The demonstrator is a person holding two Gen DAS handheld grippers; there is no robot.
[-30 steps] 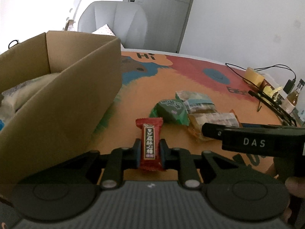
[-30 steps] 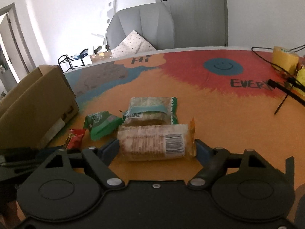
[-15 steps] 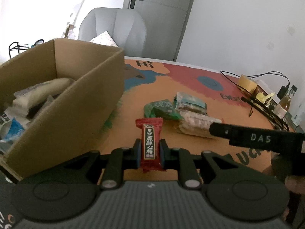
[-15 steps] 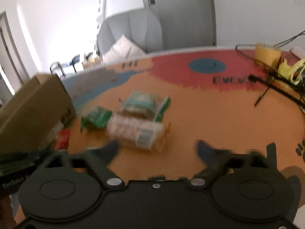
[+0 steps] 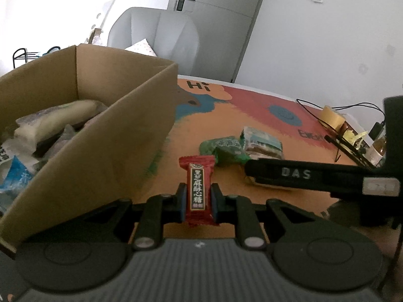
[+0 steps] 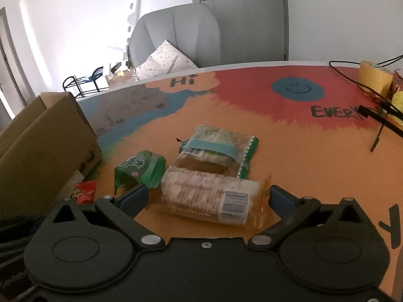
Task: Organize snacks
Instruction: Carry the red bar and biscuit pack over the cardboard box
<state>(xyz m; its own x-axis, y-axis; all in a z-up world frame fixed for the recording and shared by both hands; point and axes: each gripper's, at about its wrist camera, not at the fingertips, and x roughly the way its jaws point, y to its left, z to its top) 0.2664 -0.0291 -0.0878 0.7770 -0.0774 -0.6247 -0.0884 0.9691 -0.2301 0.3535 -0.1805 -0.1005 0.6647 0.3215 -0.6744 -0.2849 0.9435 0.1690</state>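
My left gripper (image 5: pixel 199 201) is shut on a red candy bar (image 5: pixel 197 176), held upright beside the open cardboard box (image 5: pixel 113 136), which holds several wrapped snacks. On the orange mat (image 6: pixel 302 156) my right gripper (image 6: pixel 206 198) stands open, its blue pads either side of a clear cracker packet (image 6: pixel 209 198) without pressing it. Behind that lie a green packet (image 6: pixel 141 166) and a teal-banded sandwich packet (image 6: pixel 216 148). The left wrist view shows a right gripper finger (image 5: pixel 294 173) across the cracker packet, with the green packet (image 5: pixel 224 151) behind. The red candy bar (image 6: pixel 84 191) shows by the box (image 6: pixel 45 138).
A yellow tape roll (image 6: pixel 374 75), black cables and a black wire rack (image 5: pixel 352 148) with a bottle crowd the table's far right. A grey armchair (image 6: pixel 176 32) with a cushion stands past the far edge. The box wall rises close on the left.
The left gripper has risen with the candy bar, so the box's inside now shows. The right jaws have spread wider; that view swung away, then came back around the cracker packet.
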